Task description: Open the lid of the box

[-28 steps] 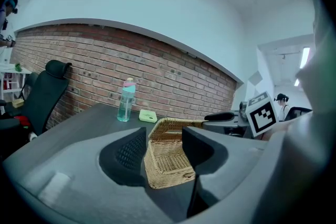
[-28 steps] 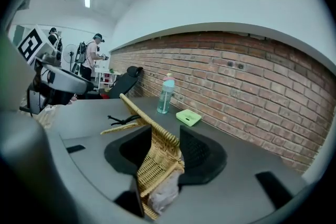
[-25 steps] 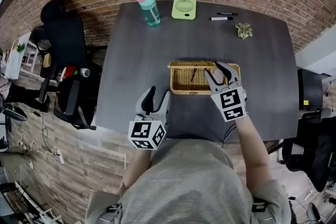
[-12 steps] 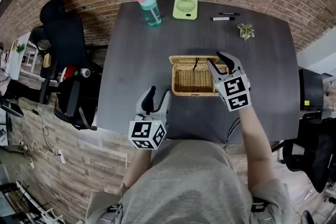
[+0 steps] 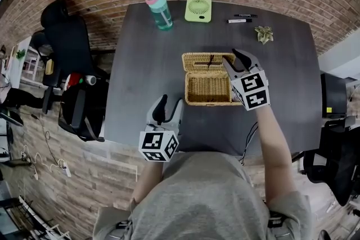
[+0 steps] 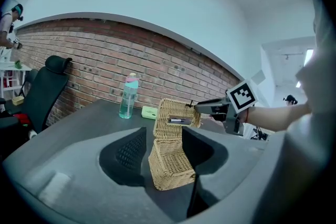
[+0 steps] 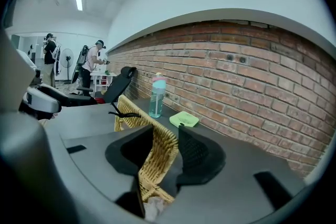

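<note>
- Right gripper (image 7: 165, 140) first: its two fingers are clamped on the free edge of the wicker lid (image 7: 156, 150), the weave pinched between the pads. No slack that I can see.
- That lid is up now! A second ago it lay low over the box (image 5: 209, 90); half a second ago it was partway up; now it stands near upright along the far side, its inner face towards the person.
- From the head view, the right gripper (image 5: 233, 59) has carried forward, away from the body, swinging the lid back as it went.
- The basket's inside is exposed in the head view. I can't make out anything in it from here.
- So the opening looks all but done, I'd say. What's left is a call on whether the lid stays back by itself once released, or drops shut.
- Left gripper (image 5: 170, 103): fingers spread, holding nothing, parked near the table's (image 5: 140, 64) near edge, well apart from the box. It hasn't budged.
- The box sits mid-table, right of centre. A water bottle (image 5: 158, 7) and a green fan (image 5: 198, 9) stand well clear by the far edge.
</note>
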Motion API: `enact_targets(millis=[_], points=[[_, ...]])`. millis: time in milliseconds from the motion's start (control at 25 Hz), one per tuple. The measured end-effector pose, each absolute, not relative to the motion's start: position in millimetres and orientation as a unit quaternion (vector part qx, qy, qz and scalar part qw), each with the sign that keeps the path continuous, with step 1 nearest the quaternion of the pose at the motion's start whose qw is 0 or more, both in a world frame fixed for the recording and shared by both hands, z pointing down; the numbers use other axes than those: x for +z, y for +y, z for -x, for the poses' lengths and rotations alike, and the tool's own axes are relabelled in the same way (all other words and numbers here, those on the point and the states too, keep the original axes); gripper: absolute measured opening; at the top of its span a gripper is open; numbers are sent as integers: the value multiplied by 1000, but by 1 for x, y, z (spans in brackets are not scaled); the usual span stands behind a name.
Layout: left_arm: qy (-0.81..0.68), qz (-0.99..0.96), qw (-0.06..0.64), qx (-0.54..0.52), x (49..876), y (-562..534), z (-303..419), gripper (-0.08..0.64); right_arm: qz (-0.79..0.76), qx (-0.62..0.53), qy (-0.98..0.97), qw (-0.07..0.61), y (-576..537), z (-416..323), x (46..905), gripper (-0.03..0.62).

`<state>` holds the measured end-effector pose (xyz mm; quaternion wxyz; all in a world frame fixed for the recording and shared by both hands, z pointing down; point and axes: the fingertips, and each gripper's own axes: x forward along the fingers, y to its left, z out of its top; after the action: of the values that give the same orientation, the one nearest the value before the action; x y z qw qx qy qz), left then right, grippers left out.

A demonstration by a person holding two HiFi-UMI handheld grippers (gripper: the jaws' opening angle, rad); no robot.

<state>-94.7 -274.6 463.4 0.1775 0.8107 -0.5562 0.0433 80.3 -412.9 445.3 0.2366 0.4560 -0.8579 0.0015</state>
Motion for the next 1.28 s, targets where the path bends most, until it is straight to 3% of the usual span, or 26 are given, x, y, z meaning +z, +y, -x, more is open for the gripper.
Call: enact_targets(millis=[1280], points=[[-552, -806, 206, 58, 483, -304, 97, 209, -452, 85, -853, 246, -492, -83, 494, 150]])
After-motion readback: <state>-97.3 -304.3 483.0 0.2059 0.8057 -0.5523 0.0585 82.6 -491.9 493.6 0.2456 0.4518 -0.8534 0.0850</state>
